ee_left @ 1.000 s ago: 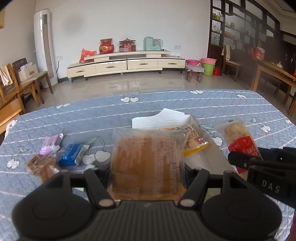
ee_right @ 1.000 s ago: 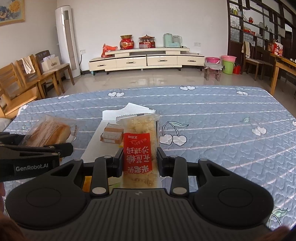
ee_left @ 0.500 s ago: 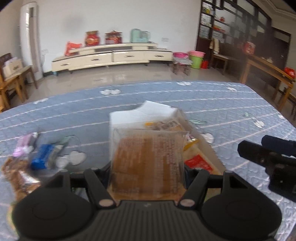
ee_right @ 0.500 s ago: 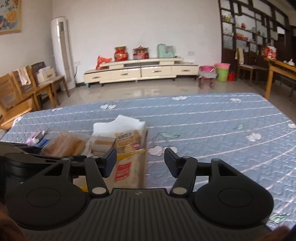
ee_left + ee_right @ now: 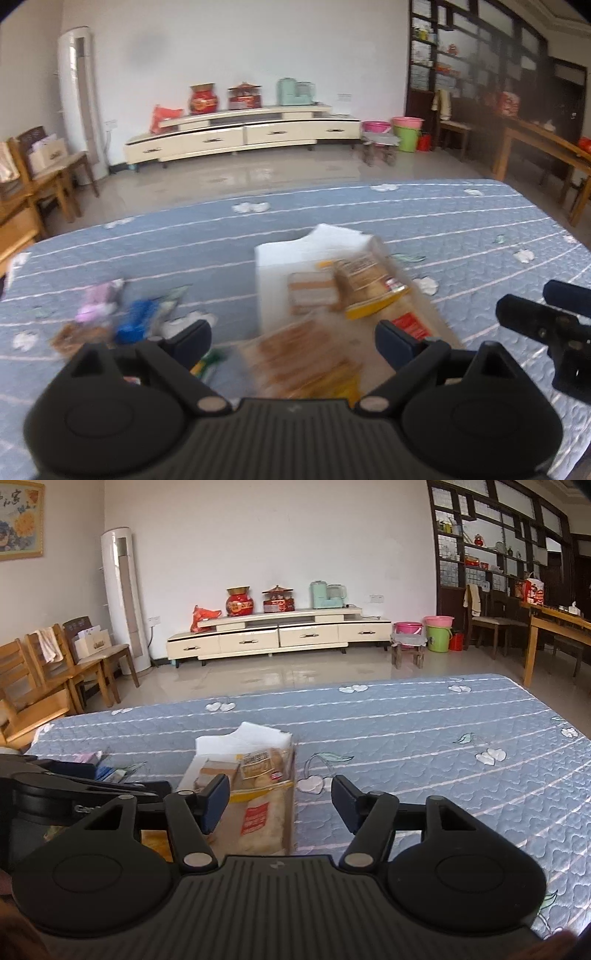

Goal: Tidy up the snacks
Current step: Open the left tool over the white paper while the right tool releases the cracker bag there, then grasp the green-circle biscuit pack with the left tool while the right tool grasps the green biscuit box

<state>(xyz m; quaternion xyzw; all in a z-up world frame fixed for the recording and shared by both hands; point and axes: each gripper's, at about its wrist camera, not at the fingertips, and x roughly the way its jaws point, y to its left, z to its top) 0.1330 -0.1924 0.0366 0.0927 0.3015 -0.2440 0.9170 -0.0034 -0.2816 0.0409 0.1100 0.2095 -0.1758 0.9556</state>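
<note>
Covering the table is a blue quilted cloth with white stripes and cherry prints. Tiled floor beyond, cream TV cabinet on the far wall carrying a red jar and a mint appliance. White tower AC unit at left, wooden chairs beside it, dark shelving on the right, pink and green buckets near it.

Cardboard box sits mid-table with a white flap at its far end. Inside: small brown packet, yellow-edged packet, red-label snack bag. Loose pink, blue and brown snacks lie on the cloth left of the box.

Versus 0.5 s ago: left gripper was clamped on the clear-wrapped brown cake pack; now its jaws are spread wide, holding nothing, and the pack lies blurred at the box's near end, between them. Right gripper was already apart then and is wide apart now, nothing held, with the red-label bag lying in the box below it.
</note>
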